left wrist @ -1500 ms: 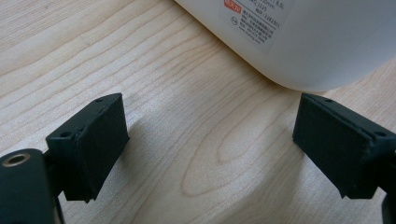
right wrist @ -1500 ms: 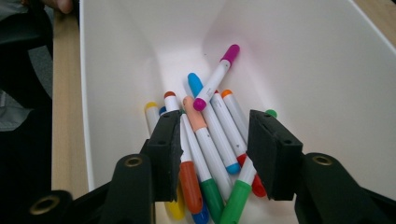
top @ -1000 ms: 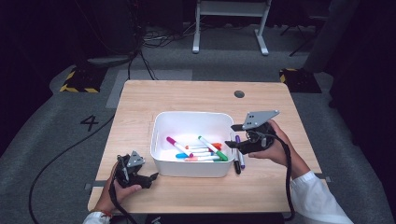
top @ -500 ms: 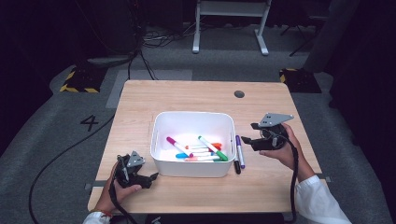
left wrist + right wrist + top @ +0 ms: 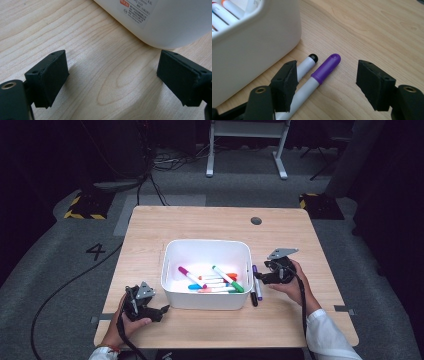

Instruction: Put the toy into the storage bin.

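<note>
A white bin (image 5: 206, 247) in the middle of the table holds several coloured markers (image 5: 210, 281). Just right of it a purple-capped marker (image 5: 257, 282) and a black-capped marker (image 5: 252, 294) lie side by side on the wood. My right gripper (image 5: 260, 279) sits low over them, open. Its jaws have just been opening, and the purple marker (image 5: 325, 68) lies between them untouched, the black-capped one (image 5: 308, 63) by the left jaw. My left gripper (image 5: 161, 312) rests open at the bin's front left corner (image 5: 170, 25), with bare wood between its jaws (image 5: 112, 72).
The wooden table (image 5: 200, 222) has a small dark round hole (image 5: 256, 220) near its far right side. Dark floor with cables and a desk frame lies beyond the far edge. The bin wall (image 5: 257, 37) stands close beside my right gripper.
My right gripper has come down from above the bin's right rim to the table beside the two loose markers. The left gripper has kept still.
</note>
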Action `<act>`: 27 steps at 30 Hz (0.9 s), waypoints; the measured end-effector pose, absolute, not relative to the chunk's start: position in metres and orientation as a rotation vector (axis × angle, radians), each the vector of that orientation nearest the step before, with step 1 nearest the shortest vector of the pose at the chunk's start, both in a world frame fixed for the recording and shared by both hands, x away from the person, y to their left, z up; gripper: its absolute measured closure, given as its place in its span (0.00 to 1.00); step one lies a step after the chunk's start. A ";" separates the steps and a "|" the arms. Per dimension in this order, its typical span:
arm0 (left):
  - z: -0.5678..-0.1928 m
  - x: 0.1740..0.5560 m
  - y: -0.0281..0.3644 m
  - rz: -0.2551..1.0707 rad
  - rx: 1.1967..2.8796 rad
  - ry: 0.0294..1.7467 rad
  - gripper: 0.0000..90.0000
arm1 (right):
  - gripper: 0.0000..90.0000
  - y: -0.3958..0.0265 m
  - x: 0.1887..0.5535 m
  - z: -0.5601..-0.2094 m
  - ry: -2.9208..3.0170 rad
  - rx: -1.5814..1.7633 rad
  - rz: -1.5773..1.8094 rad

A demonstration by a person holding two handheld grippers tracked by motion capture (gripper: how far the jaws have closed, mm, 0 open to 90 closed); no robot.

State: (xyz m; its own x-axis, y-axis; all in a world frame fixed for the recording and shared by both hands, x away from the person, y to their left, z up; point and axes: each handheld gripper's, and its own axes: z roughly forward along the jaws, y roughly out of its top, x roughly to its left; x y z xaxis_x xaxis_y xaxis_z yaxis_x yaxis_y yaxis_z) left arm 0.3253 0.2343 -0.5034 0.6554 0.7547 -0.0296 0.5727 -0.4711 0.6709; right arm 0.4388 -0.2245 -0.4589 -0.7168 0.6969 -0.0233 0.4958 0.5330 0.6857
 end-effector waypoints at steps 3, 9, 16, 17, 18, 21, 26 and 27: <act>-0.503 0.325 0.234 0.357 2.211 1.024 0.11 | 0.38 -0.221 0.442 -0.465 2.482 1.016 0.974; -0.503 0.325 0.234 0.357 2.211 1.024 0.11 | 0.40 -0.220 0.451 -0.477 2.480 1.052 0.942; -0.503 0.325 0.234 0.358 2.211 1.023 0.11 | 0.46 -0.224 0.460 -0.487 2.465 1.126 0.913; -0.503 0.325 0.234 0.359 2.210 1.023 0.11 | 0.47 -0.225 0.460 -0.488 2.457 1.126 0.902; -0.503 0.325 0.234 0.360 2.210 1.023 0.11 | 0.50 -0.226 0.461 -0.488 2.450 1.138 0.908; -0.503 0.325 0.234 0.359 2.210 1.023 0.11 | 0.59 -0.230 0.461 -0.487 2.443 1.148 0.902; -0.503 0.325 0.234 0.355 2.210 1.023 0.11 | 0.74 -0.234 0.460 -0.486 2.439 1.134 0.907; -0.503 0.325 0.234 0.359 2.210 1.023 0.11 | 0.75 -0.234 0.459 -0.486 2.441 1.131 0.908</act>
State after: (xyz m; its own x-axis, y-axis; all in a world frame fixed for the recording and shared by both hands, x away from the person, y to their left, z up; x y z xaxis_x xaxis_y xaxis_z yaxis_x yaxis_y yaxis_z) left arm 0.3254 0.2344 -0.5033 0.6553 0.7549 -0.0285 0.5715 -0.4707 0.6722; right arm 0.4590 -0.2339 -0.4864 -0.6448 0.7643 -0.0069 0.5741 0.4902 0.6558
